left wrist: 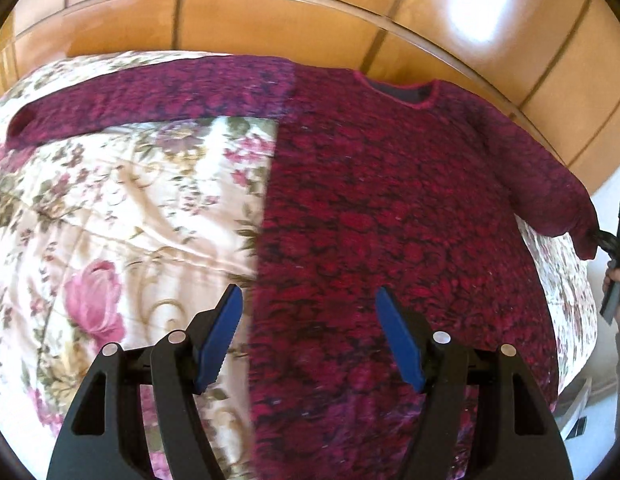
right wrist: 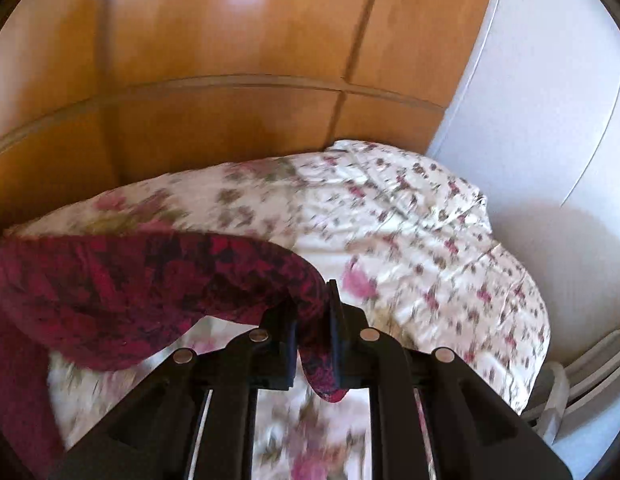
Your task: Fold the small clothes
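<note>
A dark red and purple patterned sweater (left wrist: 382,216) lies spread flat on a floral bedspread (left wrist: 122,208), neck toward the far side, left sleeve (left wrist: 142,96) stretched out to the left. My left gripper (left wrist: 310,332) is open and empty, hovering above the sweater's lower left edge. My right gripper (right wrist: 312,320) is shut on the cuff of the right sleeve (right wrist: 158,284) and holds it lifted off the bed. It also shows at the far right of the left wrist view (left wrist: 608,240), gripping the sleeve end.
A wooden wardrobe (left wrist: 270,20) stands right behind the bed. A white wall (right wrist: 550,120) rises to the right of the bed, with the bedspread's corner (right wrist: 450,200) against it. The bed's right edge (left wrist: 578,320) drops off near my right gripper.
</note>
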`<state>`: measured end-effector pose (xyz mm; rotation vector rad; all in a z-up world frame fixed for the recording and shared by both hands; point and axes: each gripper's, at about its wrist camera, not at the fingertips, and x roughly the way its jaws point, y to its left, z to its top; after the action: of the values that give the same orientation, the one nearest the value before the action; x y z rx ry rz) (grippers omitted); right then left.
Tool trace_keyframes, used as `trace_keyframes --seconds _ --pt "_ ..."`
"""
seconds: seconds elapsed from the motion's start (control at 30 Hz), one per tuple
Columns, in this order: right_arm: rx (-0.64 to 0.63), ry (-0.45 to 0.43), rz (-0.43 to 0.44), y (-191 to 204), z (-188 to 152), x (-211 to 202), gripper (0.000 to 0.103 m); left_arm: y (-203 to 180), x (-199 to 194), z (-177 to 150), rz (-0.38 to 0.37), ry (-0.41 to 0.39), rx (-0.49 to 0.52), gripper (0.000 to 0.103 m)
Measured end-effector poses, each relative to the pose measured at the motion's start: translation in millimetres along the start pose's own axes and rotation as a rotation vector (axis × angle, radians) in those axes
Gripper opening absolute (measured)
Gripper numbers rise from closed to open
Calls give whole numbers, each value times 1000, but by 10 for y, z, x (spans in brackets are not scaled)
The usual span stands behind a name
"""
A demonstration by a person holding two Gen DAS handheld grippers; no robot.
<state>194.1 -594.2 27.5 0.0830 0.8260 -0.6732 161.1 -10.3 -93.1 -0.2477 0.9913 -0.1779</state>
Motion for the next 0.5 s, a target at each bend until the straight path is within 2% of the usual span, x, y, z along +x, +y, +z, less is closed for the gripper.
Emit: trace_keyframes --seconds 0.07,0.13,0.17,0.2,0.23,0.3,0.37,0.47,0.5 --pt "10 -19 -52 24 142 103 14 63 -16 -23 15 4 -16 68" --pt "36 -30 -50 13 260 174 41 134 -34 -67 31 12 -30 68" --pt "46 -56 -68 13 290 169 73 167 -57 -85 36 16 -35 68" --pt "50 -91 -85 15 295 136 83 203 -84 -100 38 21 -38 68" --pt "48 -106 -85 34 271 90 83 229 -103 -117 37 24 -41 68" --pt "32 -62 28 99 100 16 83 316 -159 -173 14 35 -59 68" --pt "21 0 168 177 -179 -87 84 399 -187 -227 -22 53 -82 68" --pt "-18 165 461 377 -790 -271 85 483 -212 -338 -100 90 -116 68" --pt "-35 208 531 442 -976 -343 85 493 -216 -363 -119 96 -120 68"
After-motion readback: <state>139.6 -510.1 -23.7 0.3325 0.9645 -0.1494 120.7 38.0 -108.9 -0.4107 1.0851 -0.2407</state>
